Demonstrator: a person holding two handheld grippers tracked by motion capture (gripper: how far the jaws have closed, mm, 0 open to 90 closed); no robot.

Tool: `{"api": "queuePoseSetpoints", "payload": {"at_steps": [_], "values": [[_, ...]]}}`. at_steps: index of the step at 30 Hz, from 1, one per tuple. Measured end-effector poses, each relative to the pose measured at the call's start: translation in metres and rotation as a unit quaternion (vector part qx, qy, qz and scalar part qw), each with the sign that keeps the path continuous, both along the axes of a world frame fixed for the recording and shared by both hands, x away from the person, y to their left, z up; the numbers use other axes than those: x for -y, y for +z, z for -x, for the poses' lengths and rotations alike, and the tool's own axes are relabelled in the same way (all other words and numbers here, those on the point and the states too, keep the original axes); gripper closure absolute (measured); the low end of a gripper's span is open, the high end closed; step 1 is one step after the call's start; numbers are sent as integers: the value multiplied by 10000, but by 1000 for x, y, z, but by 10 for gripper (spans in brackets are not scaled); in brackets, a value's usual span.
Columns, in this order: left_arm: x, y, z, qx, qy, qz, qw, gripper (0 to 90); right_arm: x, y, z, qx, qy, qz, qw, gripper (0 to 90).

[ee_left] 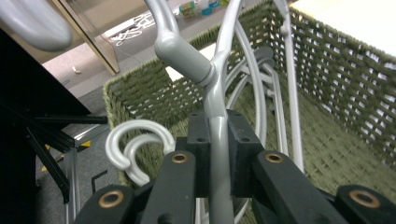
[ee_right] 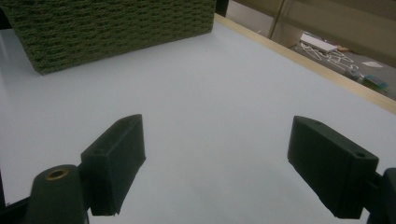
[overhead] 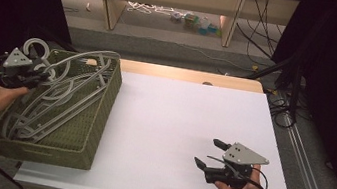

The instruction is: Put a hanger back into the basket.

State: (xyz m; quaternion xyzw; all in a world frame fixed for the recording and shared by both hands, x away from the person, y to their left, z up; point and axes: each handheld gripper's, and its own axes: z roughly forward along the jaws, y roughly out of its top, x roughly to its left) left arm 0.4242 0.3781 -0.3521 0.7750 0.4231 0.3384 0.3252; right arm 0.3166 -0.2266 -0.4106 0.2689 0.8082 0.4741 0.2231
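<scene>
Nearest the person, the right gripper is hovering low over the white table, its jaws standing wide apart on nothing. Farther off at the left, the left gripper is clamping the neck of a grey hanger (one of a tangled heap) in the green woven basket. The neck is running straight away between the pads, toward the basket's far wall.
</scene>
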Motion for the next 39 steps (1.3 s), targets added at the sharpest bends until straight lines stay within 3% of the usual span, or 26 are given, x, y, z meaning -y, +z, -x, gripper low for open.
{"api": "queuePoseSetpoints", "payload": {"at_steps": [1, 2, 4, 5, 6, 8, 11, 13, 16, 18, 21, 25, 31, 33, 35, 37, 39], "values": [[0, -3, 0, -18, 18, 53, 10000, 816, 0, 0, 0, 2, 5, -2, 10000, 198], [-3, -3, 1, -86, -22, -69, 9999, 816, 0, 0, 0, 16, 17, 5, 10000, 197], [-4, -8, 2, -84, -49, -3, 10000, 815, 0, 0, 0, 20, 21, 17, 10000, 198], [-7, -8, 3, -185, -81, -165, 9997, 815, 0, 0, 0, 20, 17, 10, 10000, 198], [-6, -11, 3, -149, 64, -18, 9999, 816, 1, 0, 0, 24, 9, 21, 10000, 198], [-9, -13, 3, -224, 113, -120, 9996, 815, 1, 1, 0, 26, 0, 20, 10000, 198], [-9, -19, 1, -177, 262, 20, 9995, 813, 0, 1, 0, 20, 20, 14, 10000, 200], [-11, -19, 0, -302, 109, -118, 9994, 813, 0, 0, 0, 67, 2, -18, 10000, 200], [-6, -24, -2, -386, -15, -145, 9991, 812, 1, 0, 0, 48, -26, -10, 10000, 200], [-3, -26, -4, -482, -73, -279, 9984, 811, 2, 1, 0, 6, 0, 30, 10000, 200], [2, -34, -7, -631, -68, -307, 9975, 806, 2, 1, 0, 28, -6, 19, 10000, 200], [-3, -39, -8, -677, 63, -145, 9976, 804, 2, 1, 0, 59, -21, -21, 10000, 200], [-5, -44, -10, -822, 315, -167, 9960, 790, 2, 0, -1, -12, 16, 30, 10000, 200], [-7, -44, -10, -834, 466, -126, 9953, 714, 1, 0, -1, 37, -2, 13, 10000, 200], [-9, -43, -8, -832, 493, -39, 9953, 695, 2, 0, -1, -13, 20, 30, 10000, 199], [-11, -40, -6, -718, 561, -48, 9958, 645, 2, 0, -1, -16, 29, 24, 10000, 199], [-13, -35, -2, -656, 608, 140, 9959, 594, 2, 0, -1, -19, 13, 19, 10000, 199]]}}
